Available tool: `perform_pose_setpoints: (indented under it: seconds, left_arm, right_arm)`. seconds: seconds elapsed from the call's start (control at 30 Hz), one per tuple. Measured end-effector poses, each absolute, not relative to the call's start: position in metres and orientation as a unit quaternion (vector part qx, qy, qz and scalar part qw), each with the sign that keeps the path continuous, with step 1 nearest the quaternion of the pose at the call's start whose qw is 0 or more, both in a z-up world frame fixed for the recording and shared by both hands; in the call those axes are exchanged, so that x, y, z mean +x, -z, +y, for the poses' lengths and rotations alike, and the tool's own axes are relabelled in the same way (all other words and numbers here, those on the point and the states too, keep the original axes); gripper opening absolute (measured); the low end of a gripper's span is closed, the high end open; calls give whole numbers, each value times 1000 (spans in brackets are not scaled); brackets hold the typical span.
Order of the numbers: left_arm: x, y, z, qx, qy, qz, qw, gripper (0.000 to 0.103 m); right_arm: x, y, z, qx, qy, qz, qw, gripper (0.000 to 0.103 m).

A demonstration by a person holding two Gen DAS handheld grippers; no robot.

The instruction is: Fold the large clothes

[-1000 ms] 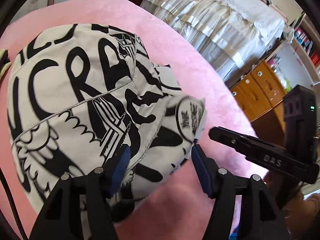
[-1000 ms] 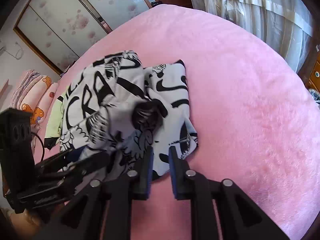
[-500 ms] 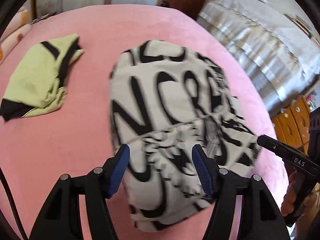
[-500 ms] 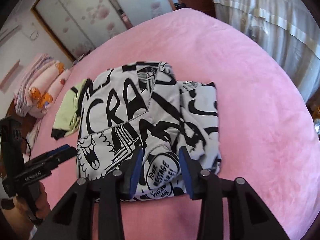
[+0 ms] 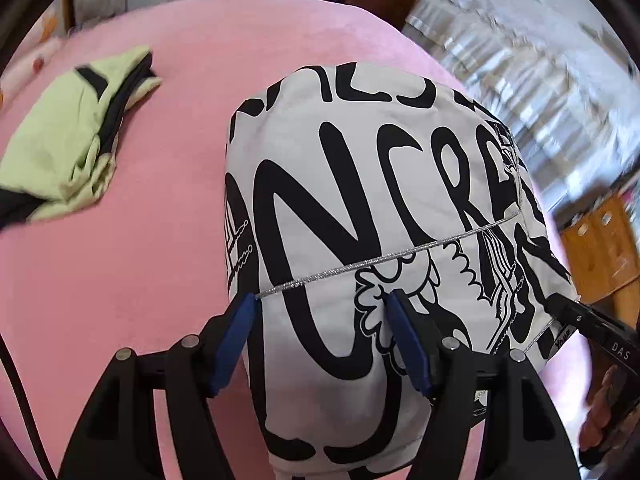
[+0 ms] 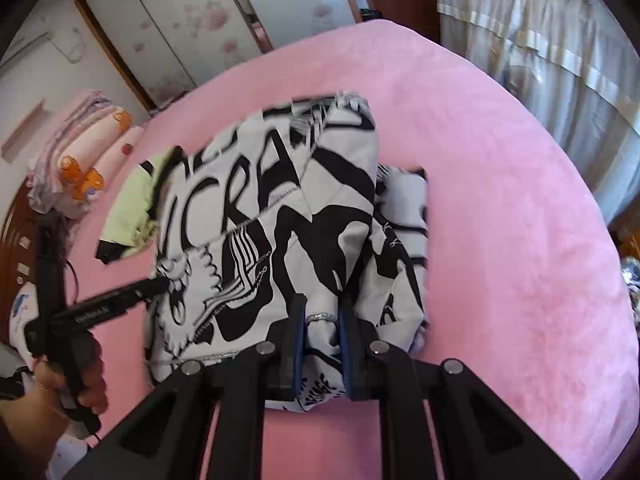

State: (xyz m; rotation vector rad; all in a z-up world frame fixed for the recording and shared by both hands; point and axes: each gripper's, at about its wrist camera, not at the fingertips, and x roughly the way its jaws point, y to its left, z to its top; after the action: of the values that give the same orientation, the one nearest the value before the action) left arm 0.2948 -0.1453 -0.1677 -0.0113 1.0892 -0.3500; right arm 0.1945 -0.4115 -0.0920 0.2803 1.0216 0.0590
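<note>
A white garment with bold black lettering [image 5: 360,184] lies folded on the pink bed cover [image 5: 120,280]. My left gripper [image 5: 322,336] hangs over its near left part, one blue pad at the left edge and the other over the print. Its jaws are opening, with cloth between them but not pinched. In the right wrist view the garment [image 6: 280,216] is bunched at its near edge. There my right gripper [image 6: 321,340] is closing on a fold with a silver hem, and the pads press on it. The left gripper's tip [image 6: 152,286] shows at the garment's left side.
A crumpled green-and-black garment [image 5: 68,152] lies to the left on the bed. Rolled pink bedding [image 6: 76,160] sits at the far left, sliding wardrobe doors [image 6: 192,32] behind. Pale curtains [image 6: 560,60] and a wooden drawer unit [image 5: 600,248] stand to the right. A hand [image 6: 44,392] holds the left gripper.
My left gripper has swung left along the garment's near edge, bringing the green garment into view. My right gripper opened, moved over the near edge and closed on a fold.
</note>
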Motion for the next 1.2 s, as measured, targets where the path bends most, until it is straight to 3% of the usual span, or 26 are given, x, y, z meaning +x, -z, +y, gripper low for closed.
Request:
perform_pose_setpoints:
  seconds: [0.13, 0.2, 0.33, 0.4, 0.47, 0.67, 0.73, 0.8, 0.83, 0.87, 0.9, 0.93, 1.07, 1.2]
  left_arm:
    - [284, 179, -170, 83, 142, 492, 855, 68]
    - [284, 171, -169, 82, 148, 495, 852, 68]
    - [293, 152, -152, 29, 171, 516, 839, 69]
    - [301, 140, -136, -19, 179, 507, 843, 75]
    - [312, 137, -127, -44, 177, 503, 845, 79]
    - [369, 181, -87, -188, 192, 547, 793, 80]
    - [382, 200, -73, -249, 198, 553, 770, 85]
    - [388, 212, -67, -287, 198, 556, 754, 88]
    - [390, 215, -68, -286, 198, 557, 754, 88]
    - [392, 213, -72, -272, 193, 556, 761, 87]
    - [392, 208, -76, -258, 190, 552, 770, 83]
    - [392, 204, -81, -247, 190, 549, 776, 80]
    - [391, 189, -114, -156, 182, 532, 812, 78]
    - [396, 193, -143, -88, 162, 527, 830, 79]
  right_arm:
    - [204, 150, -429, 186, -29, 528, 828, 15]
    - [204, 143, -433, 204, -34, 526, 825, 15]
    - [196, 105, -436, 194, -48, 509, 838, 29]
    - [195, 83, -442, 194, -56, 477, 856, 45]
    - [205, 66, -450, 183, -44, 448, 874, 77]
    - [291, 87, -467, 192, -60, 448, 871, 80]
    - [319, 107, -472, 203, -57, 468, 858, 80]
    - [337, 129, -474, 221, -58, 490, 842, 78]
    - [341, 137, -476, 242, -67, 488, 836, 63]
    - [344, 142, -477, 258, -80, 493, 827, 29]
    - [344, 142, -477, 260, -84, 496, 825, 17]
    - [341, 136, -475, 251, -78, 489, 832, 10]
    - [314, 104, -469, 180, -33, 431, 883, 6]
    - [318, 160, -486, 208, 9, 489, 847, 6]
